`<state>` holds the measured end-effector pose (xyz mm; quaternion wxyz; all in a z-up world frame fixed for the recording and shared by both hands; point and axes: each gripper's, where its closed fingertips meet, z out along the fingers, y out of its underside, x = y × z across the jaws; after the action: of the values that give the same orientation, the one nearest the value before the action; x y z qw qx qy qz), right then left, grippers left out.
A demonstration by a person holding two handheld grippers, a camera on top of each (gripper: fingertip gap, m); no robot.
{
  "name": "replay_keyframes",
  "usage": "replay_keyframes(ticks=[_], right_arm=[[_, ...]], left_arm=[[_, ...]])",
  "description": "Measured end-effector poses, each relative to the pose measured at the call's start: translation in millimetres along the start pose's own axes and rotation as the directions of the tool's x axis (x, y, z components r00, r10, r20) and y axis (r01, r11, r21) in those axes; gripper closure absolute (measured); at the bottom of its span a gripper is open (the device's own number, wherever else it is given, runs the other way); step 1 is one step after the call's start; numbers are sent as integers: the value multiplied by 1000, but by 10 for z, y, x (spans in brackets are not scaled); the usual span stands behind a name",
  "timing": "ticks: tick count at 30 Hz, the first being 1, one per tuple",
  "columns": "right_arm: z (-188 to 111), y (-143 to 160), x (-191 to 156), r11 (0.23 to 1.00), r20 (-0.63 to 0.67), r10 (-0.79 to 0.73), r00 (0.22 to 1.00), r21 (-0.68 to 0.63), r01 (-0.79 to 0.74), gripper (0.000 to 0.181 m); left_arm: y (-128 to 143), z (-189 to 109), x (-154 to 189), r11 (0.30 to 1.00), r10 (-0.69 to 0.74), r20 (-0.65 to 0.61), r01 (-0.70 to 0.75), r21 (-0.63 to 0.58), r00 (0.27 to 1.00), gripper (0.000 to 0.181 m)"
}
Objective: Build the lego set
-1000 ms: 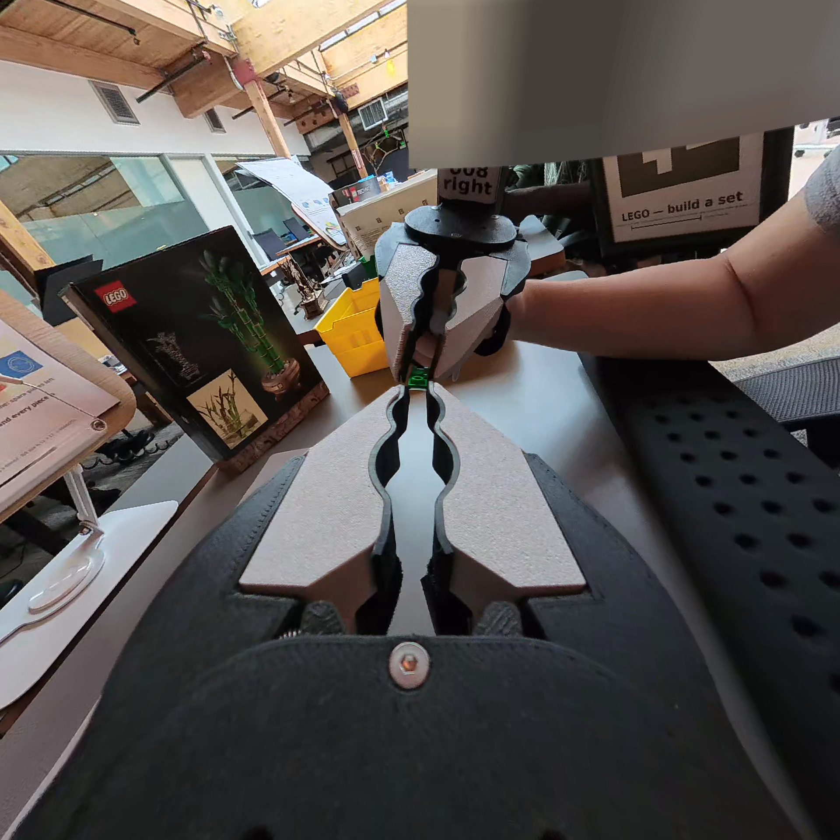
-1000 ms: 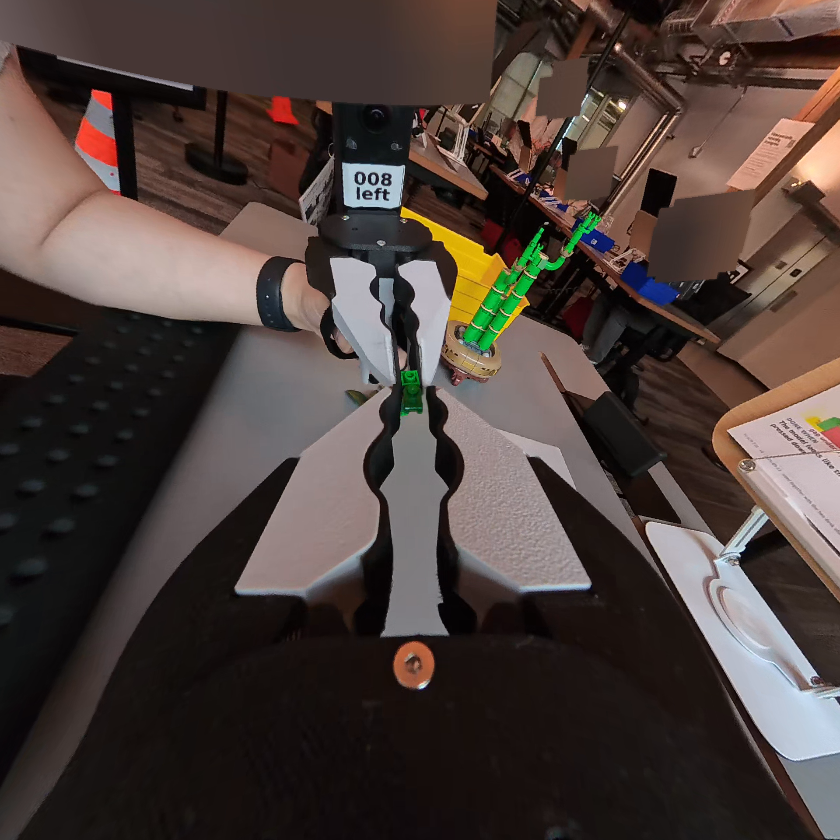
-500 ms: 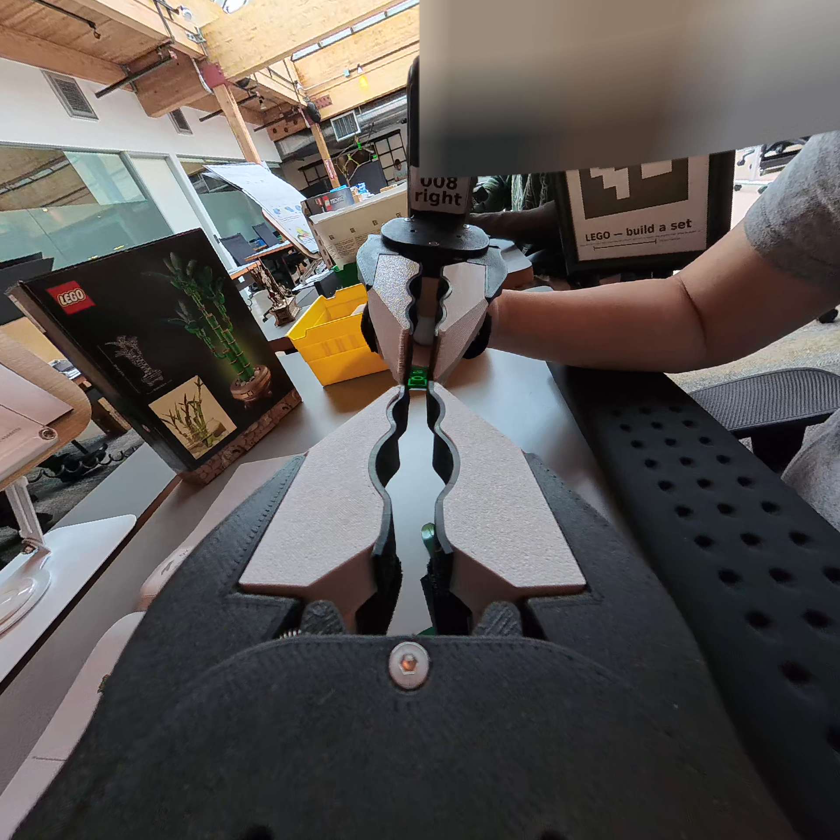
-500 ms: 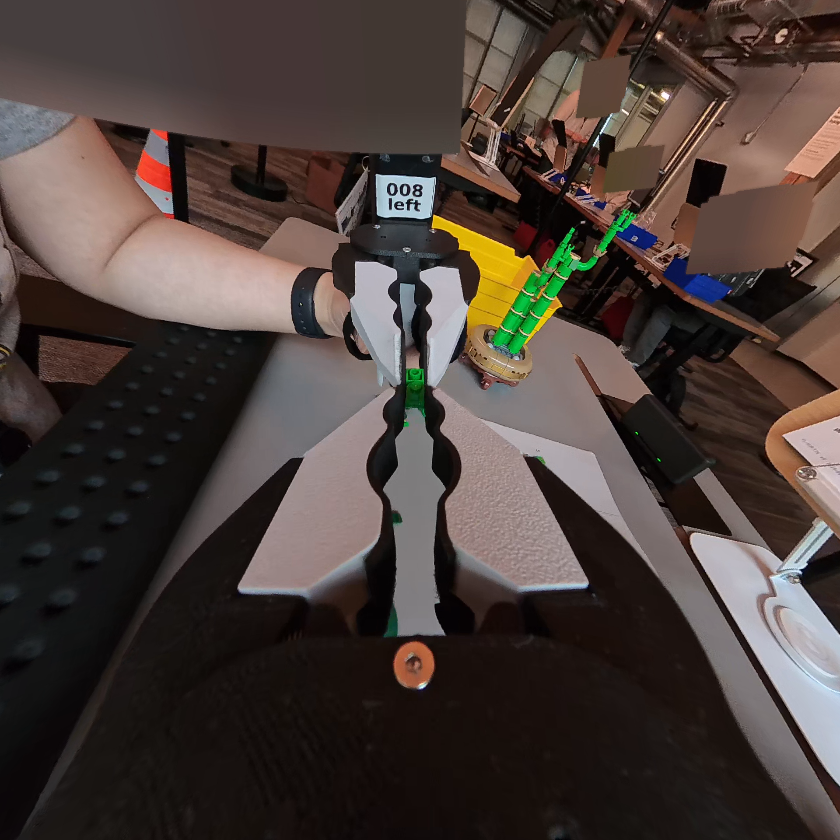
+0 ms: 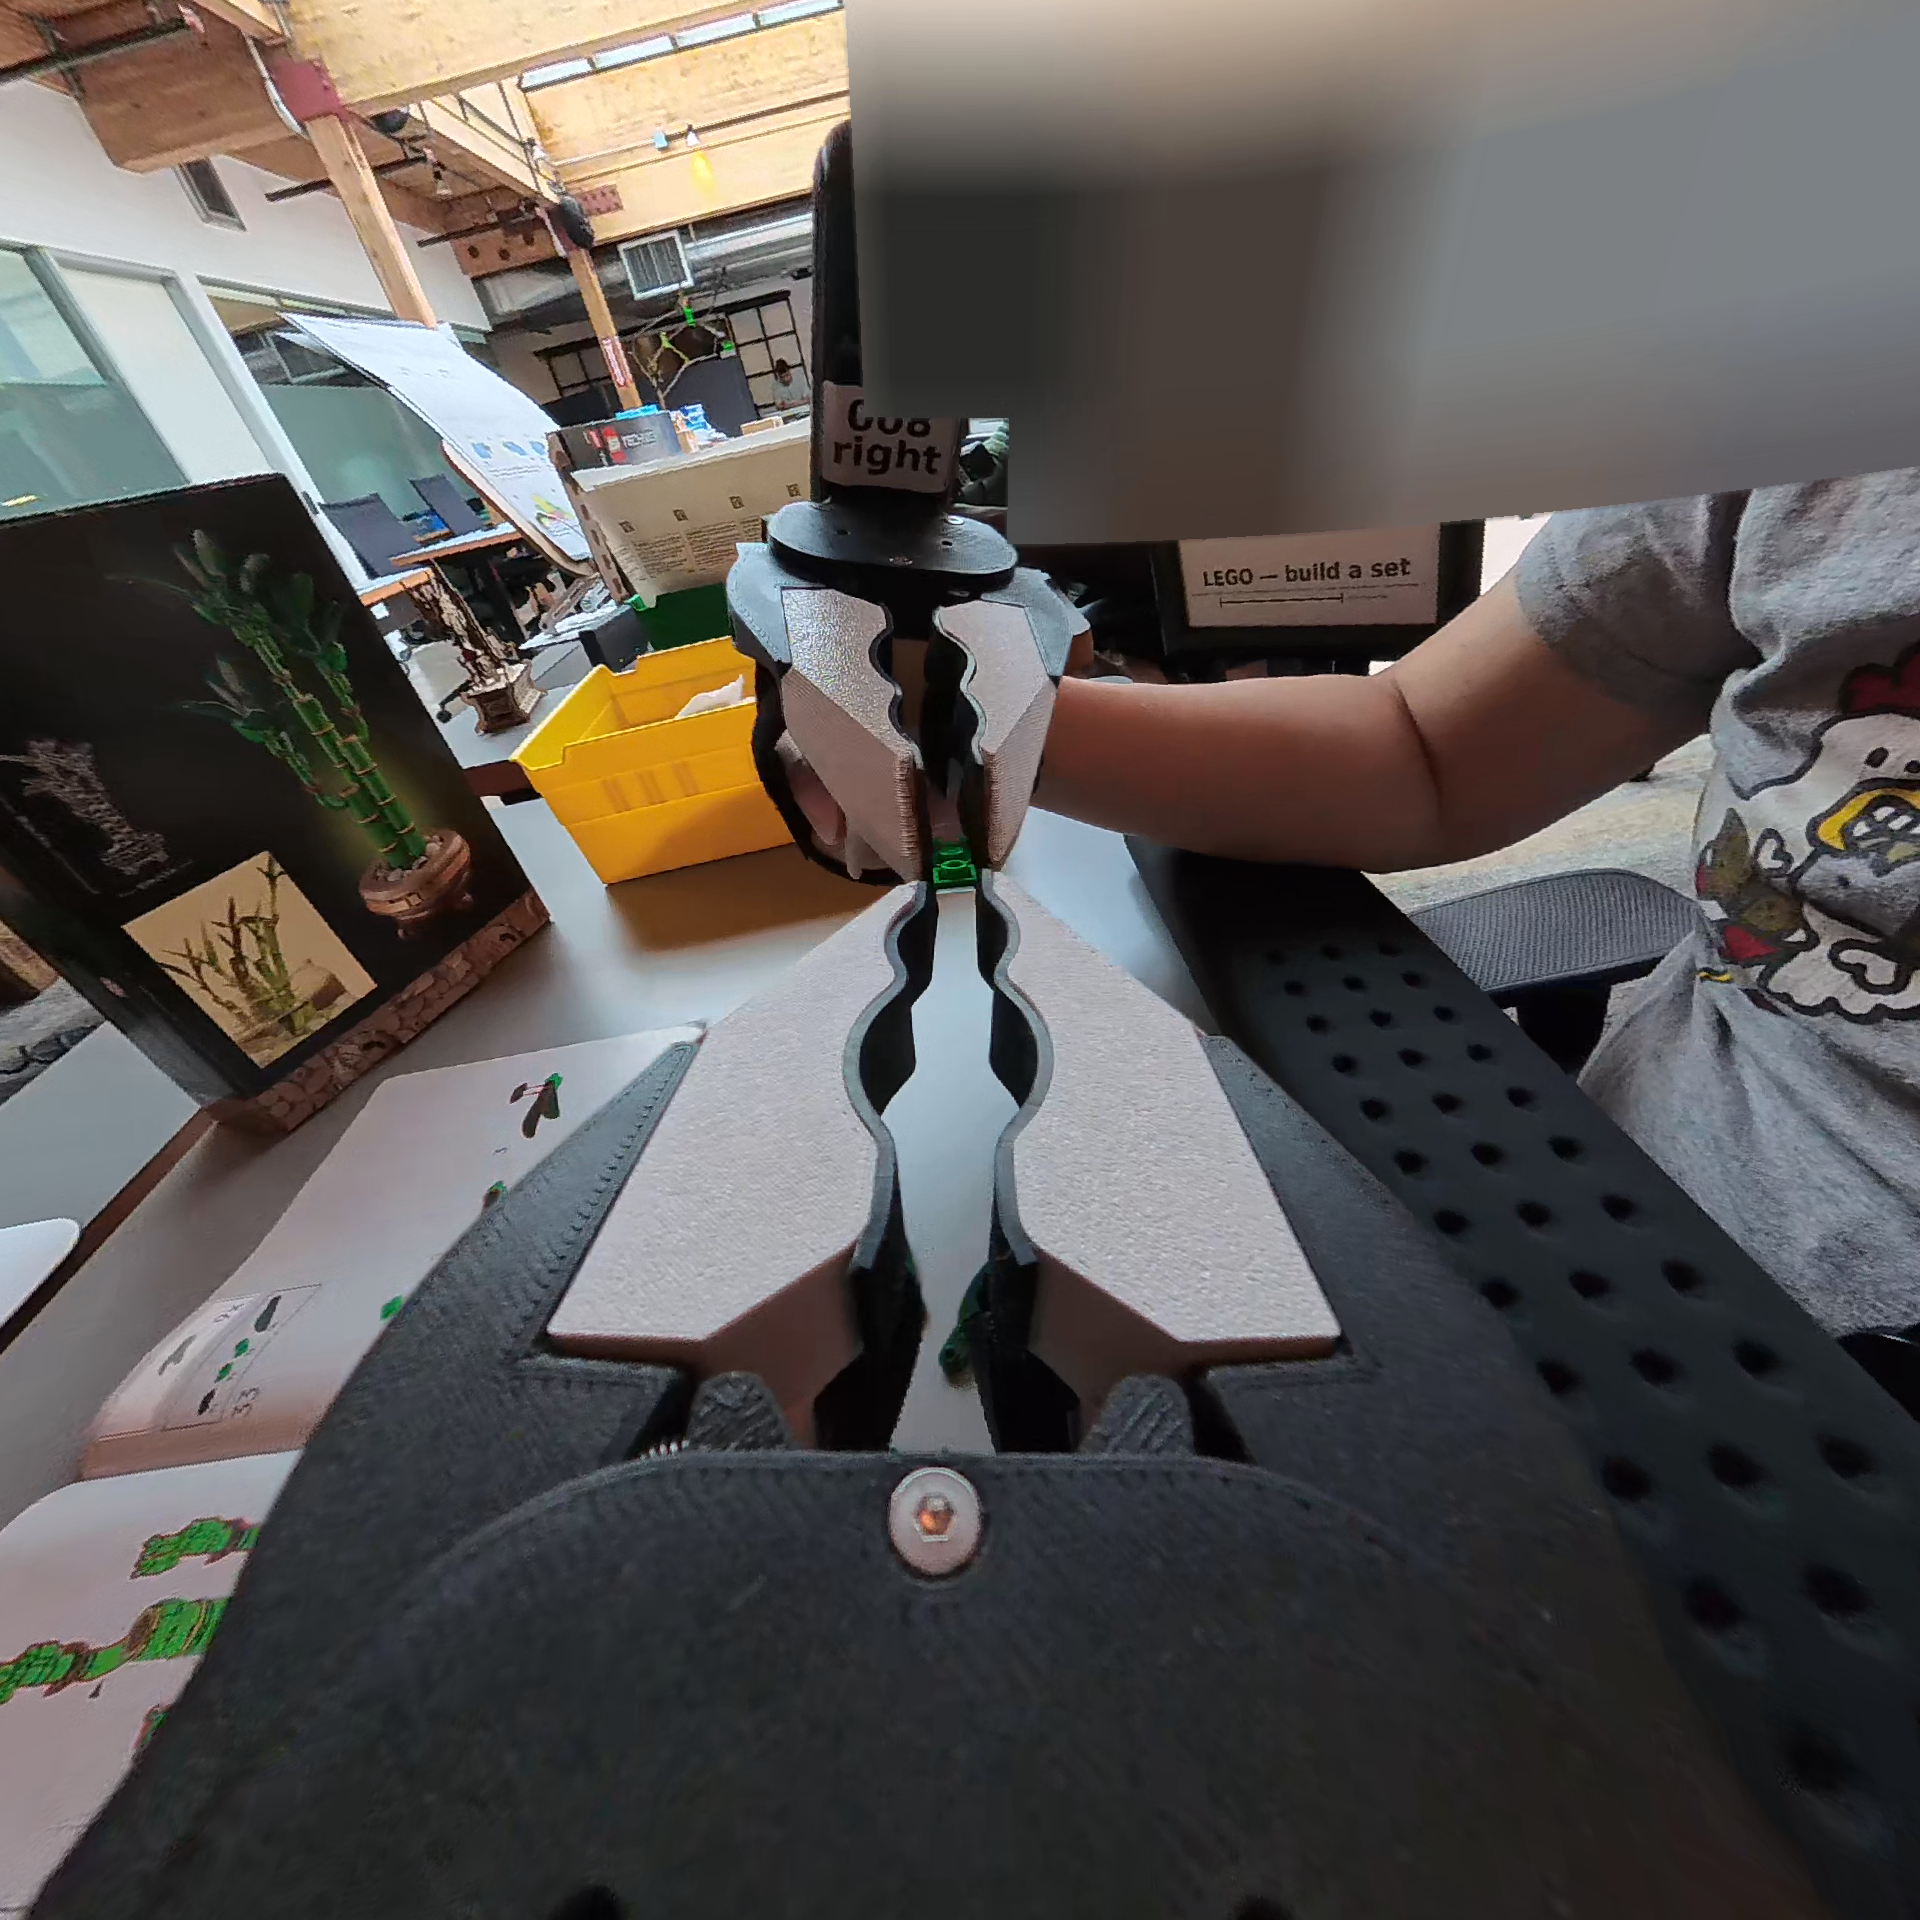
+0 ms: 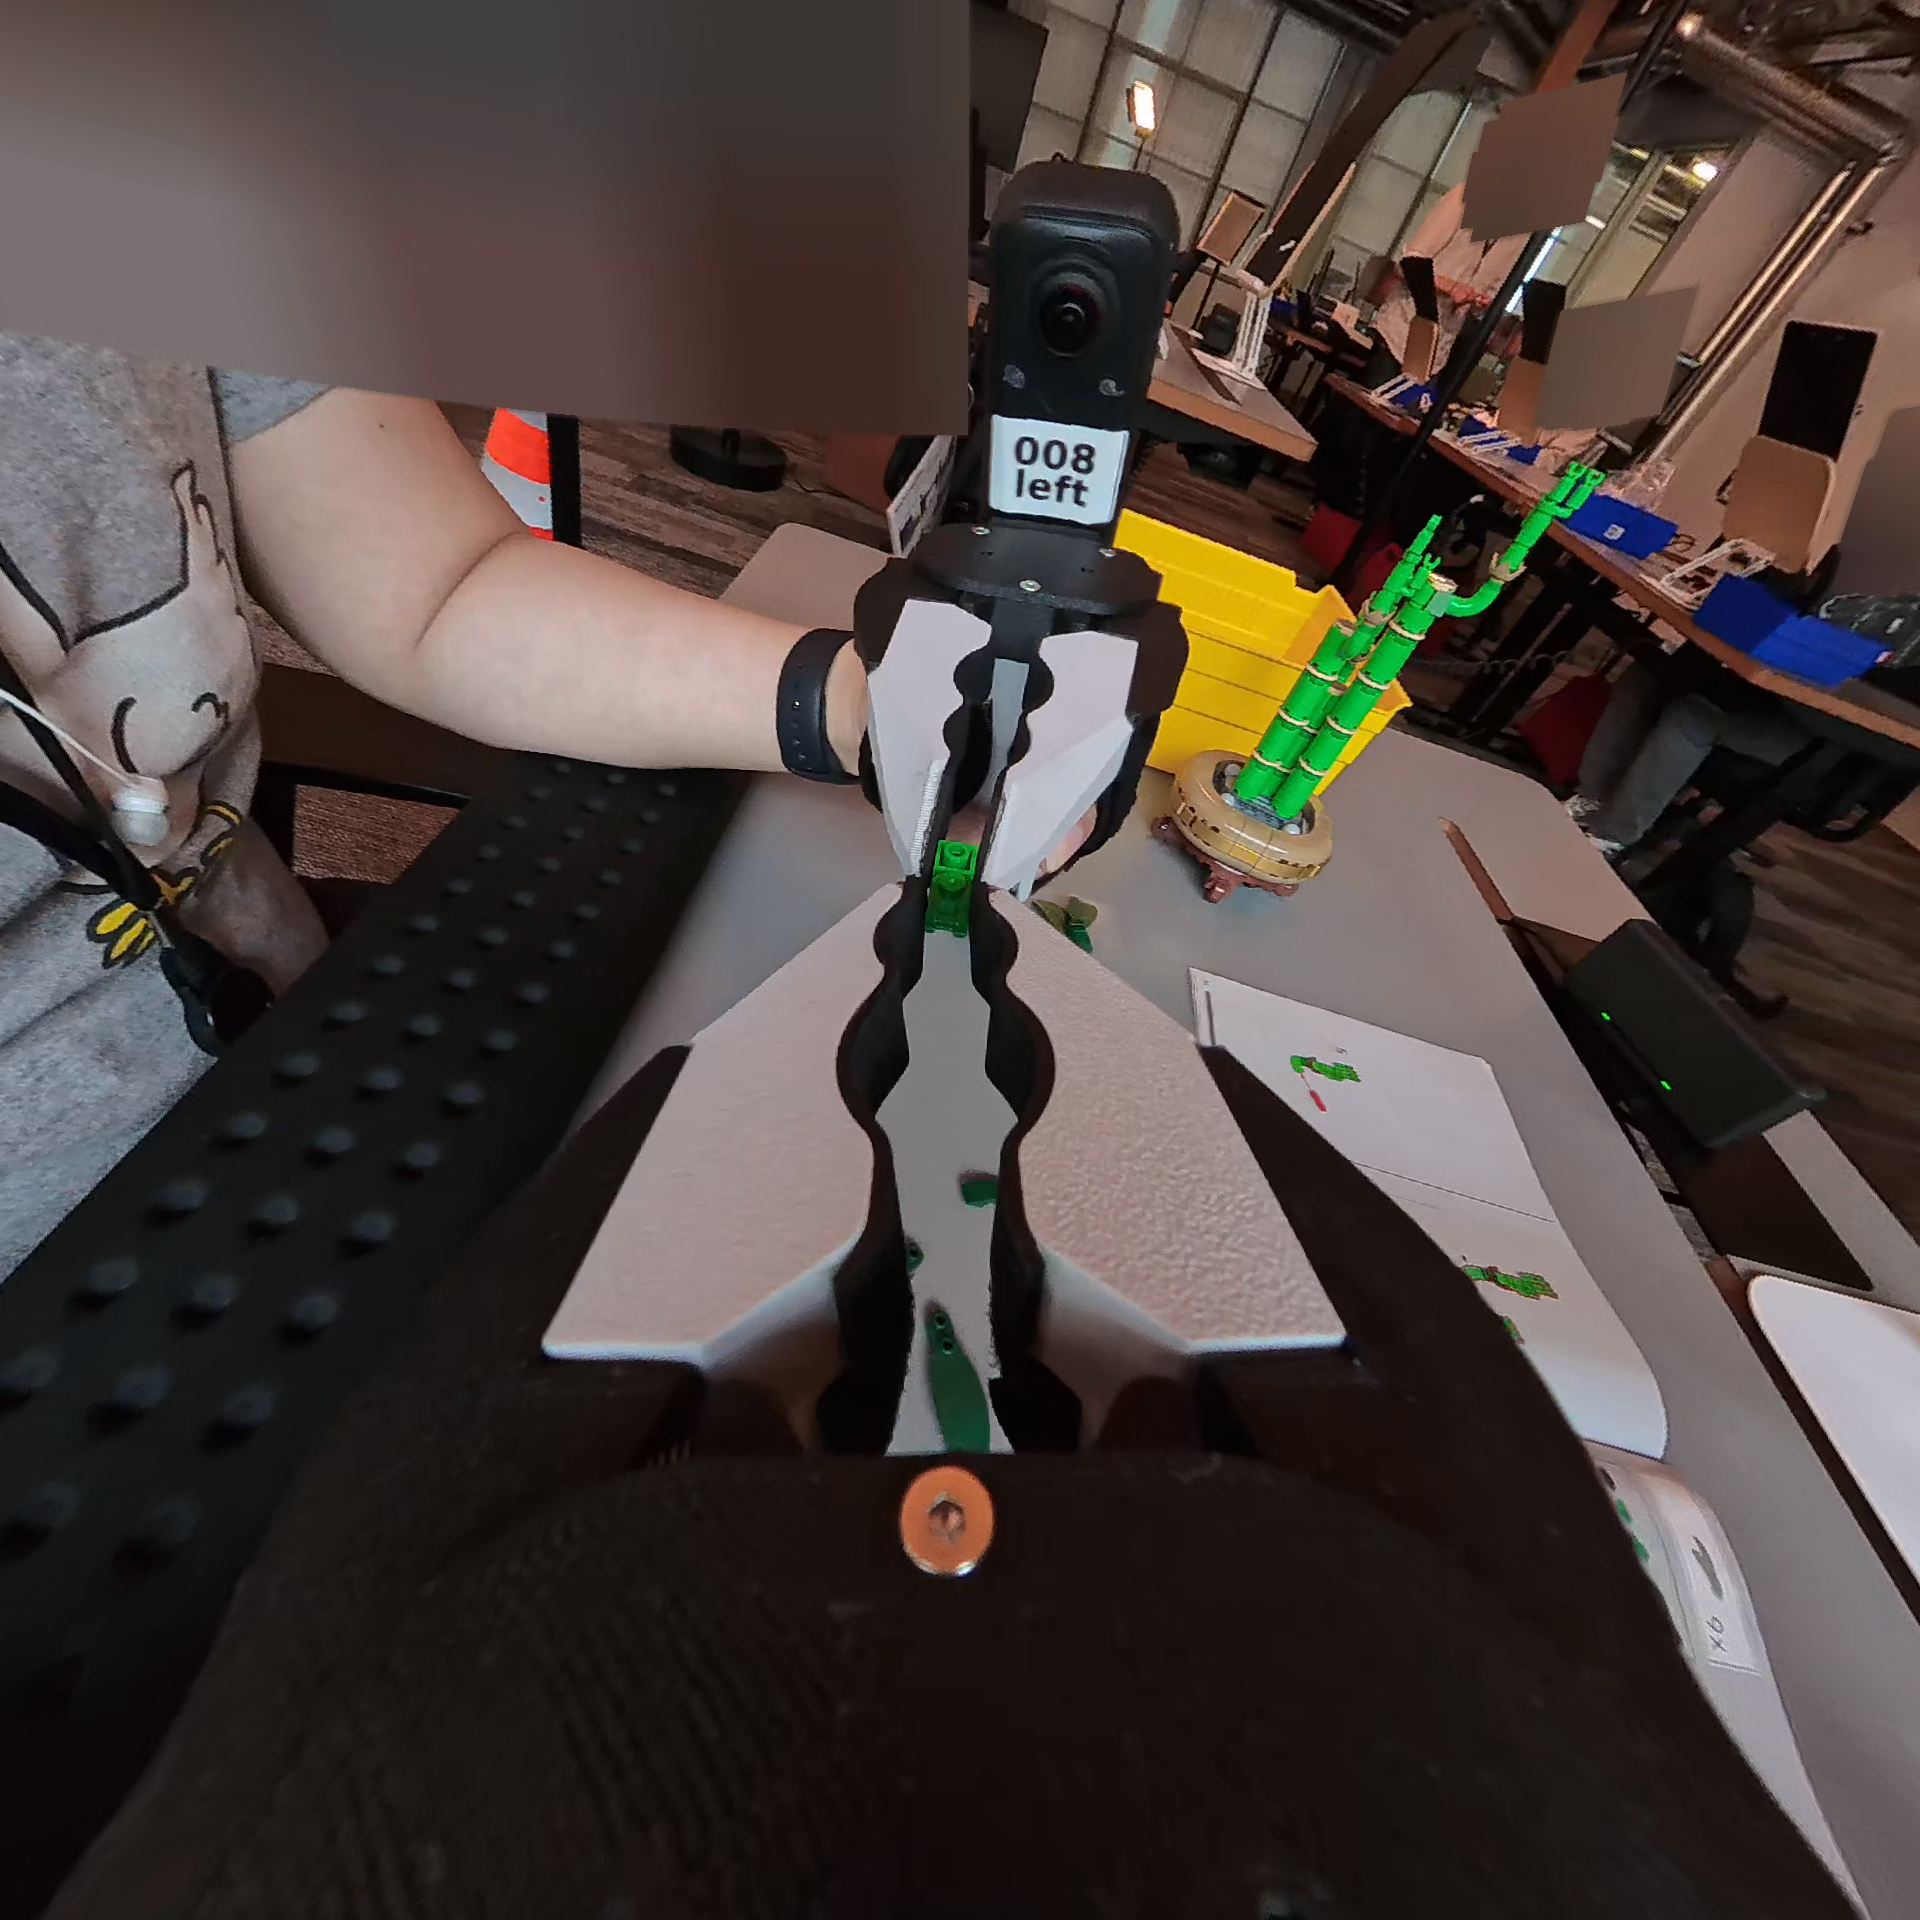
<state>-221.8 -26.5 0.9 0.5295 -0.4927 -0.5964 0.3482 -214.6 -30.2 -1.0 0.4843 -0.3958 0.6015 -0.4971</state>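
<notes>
Both grippers meet tip to tip above the grey table [image 6: 1382, 935], each pinching one end of a small green brick piece [image 6: 951, 891]. From the left wrist view, the left gripper [image 5: 951, 902] has its tips pressed onto the near end of the green piece, and the right gripper [image 5: 951, 844] faces it with its tips closed on the far end. From the right wrist view the same hold shows in reverse: the right gripper [image 6: 943, 920] grips the lower part and the left gripper [image 6: 961, 854] grips the studded top.

Loose dark green leaf pieces [image 6: 954, 1387] lie on the table under the right gripper. An open instruction booklet [image 6: 1392, 1174] lies flat toward the table's right edge in that view. Beyond it, nearer the far edge, stands the partly built bamboo model [image 6: 1340, 717] in its round tan pot, upright, with a yellow bin [image 6: 1221, 634] just behind it. A black set box [image 5: 223, 769] stands upright at the table's left side in the left wrist view. A black studded pad [image 6: 343, 1091] runs along the edge nearest the person.
</notes>
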Motion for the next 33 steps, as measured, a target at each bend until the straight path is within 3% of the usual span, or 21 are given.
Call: replay_keyframes(ticks=[9,11,13,18,20,26,28,30,33], right_arm=[[1,-22,14,999,7,33,999,32,-33,174],[-11,-87,54,995,-9,58,998,80,-58,155],[-43,-104,76,991,4,99,995,90,-99,164],[-2,-5,59,999,-21,34,999,20,-34,166],[21,19,80,999,-37,32,999,5,-32,175],[22,38,151,999,-78,39,996,-9,-40,175],[6,13,216,1000,-137,-19,990,7,20,171],[-31,19,324,993,-238,-117,964,-26,114,141],[-32,72,388,944,-321,-324,890,-169,283,142]], left_arm=[[-10,-5,-12,1000,-22,-5,22,12,1000,175],[0,-7,-32,1000,-11,12,11,4,1000,176],[11,-2,-40,1000,-8,19,8,-2,1000,176],[21,-2,-69,1000,-17,33,18,-6,999,175],[34,-3,-75,1000,-15,37,15,-13,999,175],[42,-12,-148,998,-57,66,57,-9,996,175],[44,-23,-199,993,-117,78,117,0,990,175],[121,-50,-301,974,-221,108,225,-18,969,175],[183,-73,-375,919,-392,86,394,-7,916,175]])
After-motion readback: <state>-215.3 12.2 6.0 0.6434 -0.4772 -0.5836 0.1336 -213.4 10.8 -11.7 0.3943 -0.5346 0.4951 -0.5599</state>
